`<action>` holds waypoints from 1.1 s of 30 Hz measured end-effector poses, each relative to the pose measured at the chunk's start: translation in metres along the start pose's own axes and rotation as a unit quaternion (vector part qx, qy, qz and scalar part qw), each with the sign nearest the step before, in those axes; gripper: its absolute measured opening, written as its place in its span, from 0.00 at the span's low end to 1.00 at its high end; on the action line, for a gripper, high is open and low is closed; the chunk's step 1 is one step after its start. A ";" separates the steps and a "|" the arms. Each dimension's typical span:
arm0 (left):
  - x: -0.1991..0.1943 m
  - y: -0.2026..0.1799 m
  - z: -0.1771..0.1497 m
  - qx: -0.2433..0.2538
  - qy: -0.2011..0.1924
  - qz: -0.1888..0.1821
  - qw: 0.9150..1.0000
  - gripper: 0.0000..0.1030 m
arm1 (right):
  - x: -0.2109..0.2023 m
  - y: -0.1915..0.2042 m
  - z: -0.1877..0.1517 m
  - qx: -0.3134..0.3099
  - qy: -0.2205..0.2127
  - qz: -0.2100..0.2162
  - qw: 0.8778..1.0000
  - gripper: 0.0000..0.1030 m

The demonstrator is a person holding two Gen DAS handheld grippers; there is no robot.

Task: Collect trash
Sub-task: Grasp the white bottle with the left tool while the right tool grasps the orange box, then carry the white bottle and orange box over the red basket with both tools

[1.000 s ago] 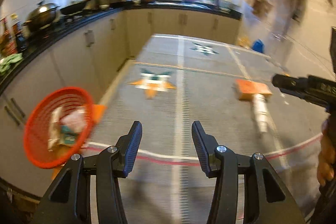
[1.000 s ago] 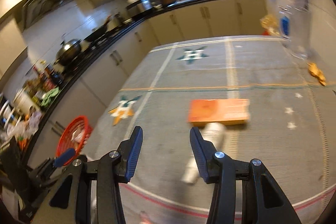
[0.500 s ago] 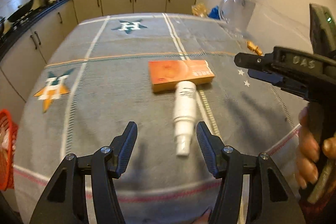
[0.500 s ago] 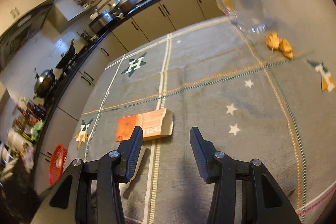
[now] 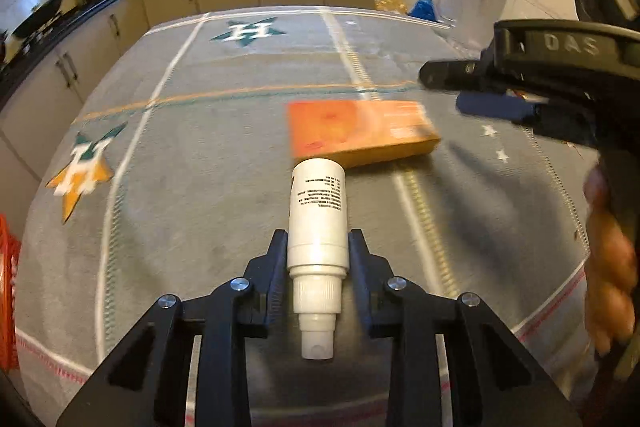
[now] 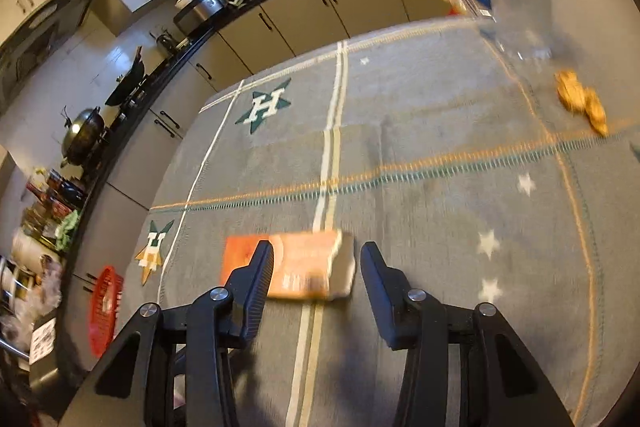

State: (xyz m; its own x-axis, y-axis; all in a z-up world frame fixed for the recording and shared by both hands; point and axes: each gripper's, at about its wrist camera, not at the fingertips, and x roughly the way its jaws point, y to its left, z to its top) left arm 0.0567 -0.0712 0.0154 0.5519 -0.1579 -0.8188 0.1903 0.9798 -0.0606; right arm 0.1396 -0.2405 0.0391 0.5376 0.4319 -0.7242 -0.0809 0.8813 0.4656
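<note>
Trash on the grey tablecloth (image 5: 208, 155): one white spray bottle (image 5: 318, 227), lying on its side, nozzle toward the near edge; one orange carton (image 5: 360, 131), flat, just beyond the bottle's base and touching or nearly touching it.

Left gripper (image 5: 318, 247): a second earlier it stood wide over bare cloth with the red basket (image 5: 8, 291) at its left; half a second earlier the bottle lay ahead of its open fingers. Its jaws had just been closing, and now they were narrowed around the bottle's shoulder, pads apparently pressing both sides. Bottle not yet lifted, so far as could be judged.

Right gripper (image 6: 316, 267): moderately wide, empty, poised above the carton's right end; the carton had come from well ahead to directly under its fingers.

Meaning for the task: both items stood ready for pickup; the basket, at the far left off the table edge, seemed the likely destination.
</note>
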 end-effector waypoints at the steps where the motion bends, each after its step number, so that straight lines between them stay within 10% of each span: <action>1: -0.004 0.008 -0.004 -0.007 -0.001 0.000 1.000 0.28 | 0.005 0.001 0.005 -0.003 -0.003 -0.001 1.000 0.48; 8: -0.020 0.043 -0.018 -0.034 -0.018 0.031 0.999 0.28 | 0.049 0.003 0.020 -0.022 0.041 0.034 0.998 0.48; 17: -0.023 0.060 -0.022 -0.048 -0.029 0.029 0.998 0.28 | 0.017 0.036 -0.038 -0.101 0.099 0.099 0.985 0.51; 27: -0.022 0.066 -0.028 -0.056 -0.041 0.034 0.997 0.28 | 0.024 0.088 -0.075 -0.237 0.053 -0.049 0.969 0.57; 33: -0.022 0.067 -0.029 -0.061 -0.043 0.033 0.997 0.28 | 0.024 0.081 -0.080 -0.242 0.039 -0.059 0.968 0.51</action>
State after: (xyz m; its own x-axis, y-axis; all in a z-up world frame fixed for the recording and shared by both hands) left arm 0.0342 0.0016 0.0124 0.6291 -0.0977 -0.7711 0.0546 0.9952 -0.0815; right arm 0.0785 -0.1434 0.0183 0.5032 0.3191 -0.8031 -0.4172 0.9035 0.0975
